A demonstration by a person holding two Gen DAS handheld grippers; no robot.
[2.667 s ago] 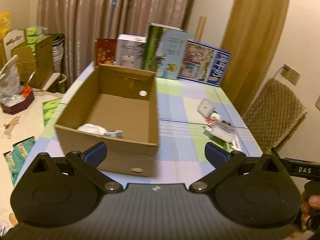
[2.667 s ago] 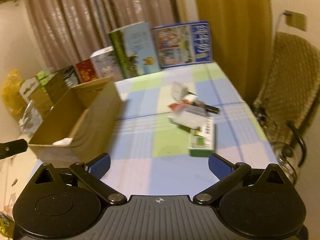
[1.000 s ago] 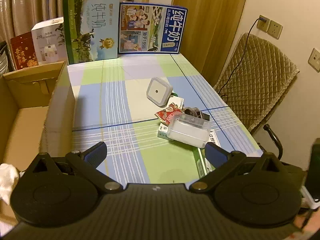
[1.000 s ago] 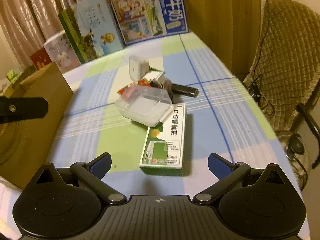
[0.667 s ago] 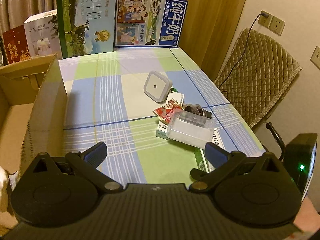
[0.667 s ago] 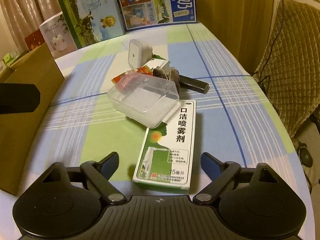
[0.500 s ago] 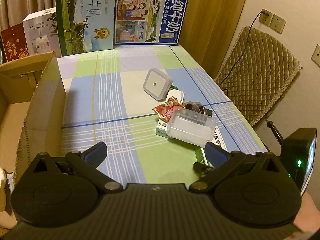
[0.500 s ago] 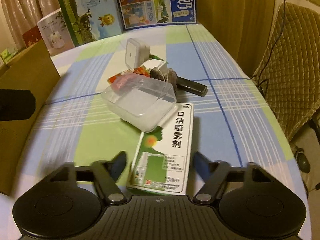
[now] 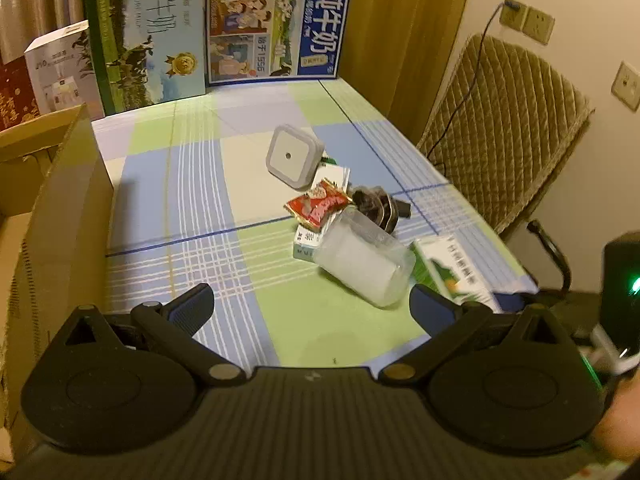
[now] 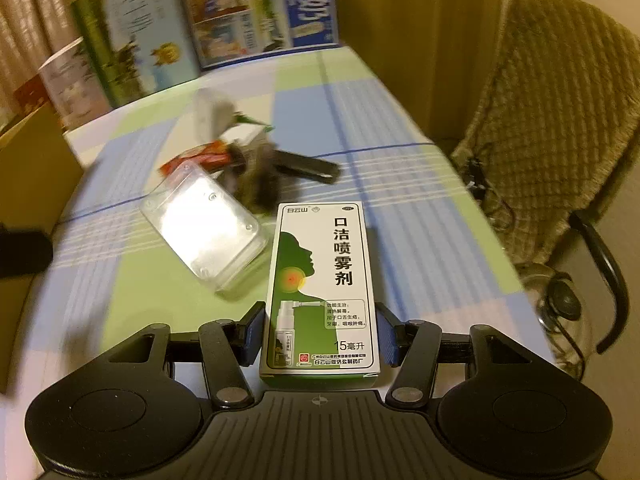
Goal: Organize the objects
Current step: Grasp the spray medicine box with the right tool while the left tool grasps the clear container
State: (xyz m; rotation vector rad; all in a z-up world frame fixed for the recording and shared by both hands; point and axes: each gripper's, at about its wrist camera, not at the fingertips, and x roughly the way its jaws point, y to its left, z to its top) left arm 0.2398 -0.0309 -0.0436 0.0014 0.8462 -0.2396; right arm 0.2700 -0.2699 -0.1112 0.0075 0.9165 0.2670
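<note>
A green and white spray box point(image 10: 320, 264) lies lengthwise between the fingers of my right gripper point(image 10: 320, 332). Its jaws are closing, with the blue pads point(image 10: 254, 332) against the box's two long sides. The box stays sharp while the table blurs. In the left wrist view the same box point(image 9: 452, 276) shows at the right. My left gripper point(image 9: 312, 304) is open above the checked tablecloth point(image 9: 192, 200), holding nothing. Beyond it lie a clear plastic container point(image 9: 362, 266), a red snack packet point(image 9: 320, 206) and a white square night light point(image 9: 292, 156). The open cardboard box point(image 9: 68, 200) is at the left.
Tall milk cartons point(image 9: 276, 30) and other boxes point(image 9: 60, 68) stand along the table's far edge. A quilted chair point(image 9: 508, 128) is beside the right edge. A dark clump and a black bar point(image 10: 308, 166) lie behind the container.
My right gripper moved forward over the spray box and its jaws narrowed from wide open to the box's sides. The box now lines up with the gripper. The left gripper sank slightly.
</note>
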